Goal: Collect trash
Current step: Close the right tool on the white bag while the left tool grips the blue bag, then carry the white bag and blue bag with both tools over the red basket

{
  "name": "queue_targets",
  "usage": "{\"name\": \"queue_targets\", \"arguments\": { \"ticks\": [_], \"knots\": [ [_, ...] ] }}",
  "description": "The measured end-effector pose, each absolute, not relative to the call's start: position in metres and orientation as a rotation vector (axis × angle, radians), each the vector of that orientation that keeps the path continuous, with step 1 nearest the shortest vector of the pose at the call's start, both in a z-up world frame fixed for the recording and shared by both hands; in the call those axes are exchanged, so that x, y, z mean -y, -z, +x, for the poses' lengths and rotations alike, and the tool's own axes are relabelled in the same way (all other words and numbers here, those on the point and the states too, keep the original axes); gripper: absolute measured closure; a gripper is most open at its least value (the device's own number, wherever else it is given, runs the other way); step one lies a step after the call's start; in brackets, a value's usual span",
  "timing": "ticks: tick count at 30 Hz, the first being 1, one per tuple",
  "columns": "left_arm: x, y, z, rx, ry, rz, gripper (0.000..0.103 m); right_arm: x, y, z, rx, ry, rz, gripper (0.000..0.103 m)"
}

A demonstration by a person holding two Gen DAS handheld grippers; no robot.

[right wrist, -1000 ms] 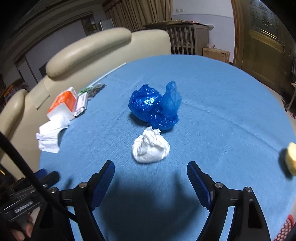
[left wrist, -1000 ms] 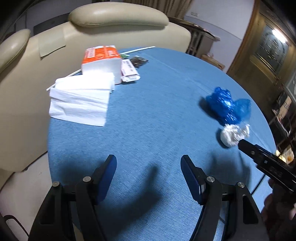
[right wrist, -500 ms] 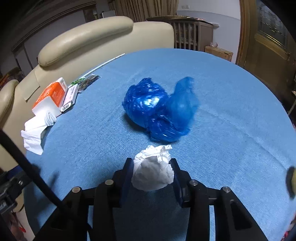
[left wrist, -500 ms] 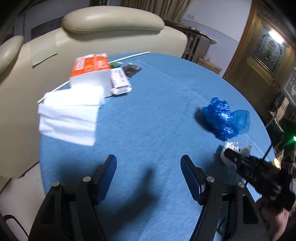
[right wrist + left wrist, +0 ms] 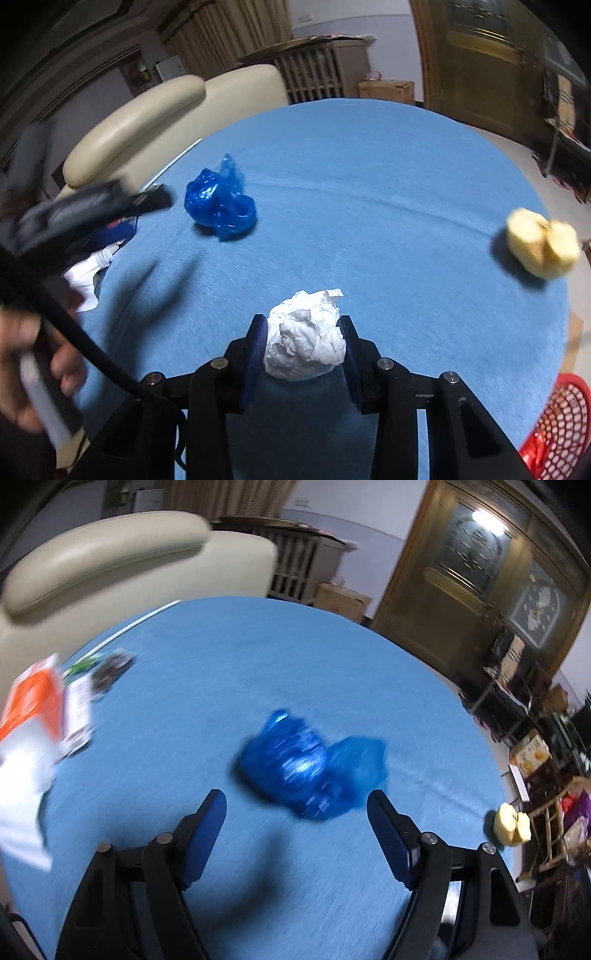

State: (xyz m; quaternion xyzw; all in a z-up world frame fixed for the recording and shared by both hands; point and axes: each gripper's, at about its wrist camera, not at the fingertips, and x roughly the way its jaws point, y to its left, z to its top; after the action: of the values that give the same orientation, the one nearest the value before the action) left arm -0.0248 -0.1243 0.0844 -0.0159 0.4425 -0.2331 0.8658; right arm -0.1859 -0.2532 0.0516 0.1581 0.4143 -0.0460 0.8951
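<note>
A crumpled white paper ball is clamped between the pads of the right gripper, whose jaws are drawn in tight against both sides of the wad, above the blue worktop. The left gripper holds nothing; its jaws are opening, and a crumpled blue plastic bag lies on the worktop just ahead of its fingertips, reaching into the gap between them without being touched. The step in hand is judged to be twofold: one piece of trash is already secured on the right, and the bag is being lined up for a grasp on the left. Well ahead of the right gripper and off to its right, a bitten apple core rests near the worktop's edge, and a red mesh basket is seen low at that gripper's right side, likely the place for the trash. Far to the left gripper's left lie an orange tissue pack and loose white tissues, blurred. Next, the left gripper would need to be brought forward around the bag and closed, and the paper ball carried to the basket.
</note>
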Motion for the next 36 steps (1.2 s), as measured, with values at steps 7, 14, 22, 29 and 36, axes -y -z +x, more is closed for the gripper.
{"name": "queue_targets", "arguments": {
  "ticks": [7,14,22,29,36],
  "knots": [
    [0.165,-0.057,0.02,-1.004,0.387,0.023,0.024,0.263,-0.059,-0.208,-0.826,0.098,0.362,0.062],
    [0.157,-0.038,0.021,-1.056,0.43,0.024,0.043,0.265,-0.063,-0.22,-0.805,0.091,0.378,0.062],
    [0.13,-0.067,-0.033,-0.973,0.441,0.071,0.049,0.26,-0.068,-0.225,-0.776,0.077,0.396,0.062],
    [0.114,-0.08,-0.084,-0.935,0.417,0.115,0.049,0.251,-0.071,-0.241,-0.758,0.058,0.4,0.062],
    [0.107,-0.081,-0.107,-0.911,0.415,0.148,0.049,0.249,-0.073,-0.261,-0.742,0.067,0.413,0.062]
  ]
}}
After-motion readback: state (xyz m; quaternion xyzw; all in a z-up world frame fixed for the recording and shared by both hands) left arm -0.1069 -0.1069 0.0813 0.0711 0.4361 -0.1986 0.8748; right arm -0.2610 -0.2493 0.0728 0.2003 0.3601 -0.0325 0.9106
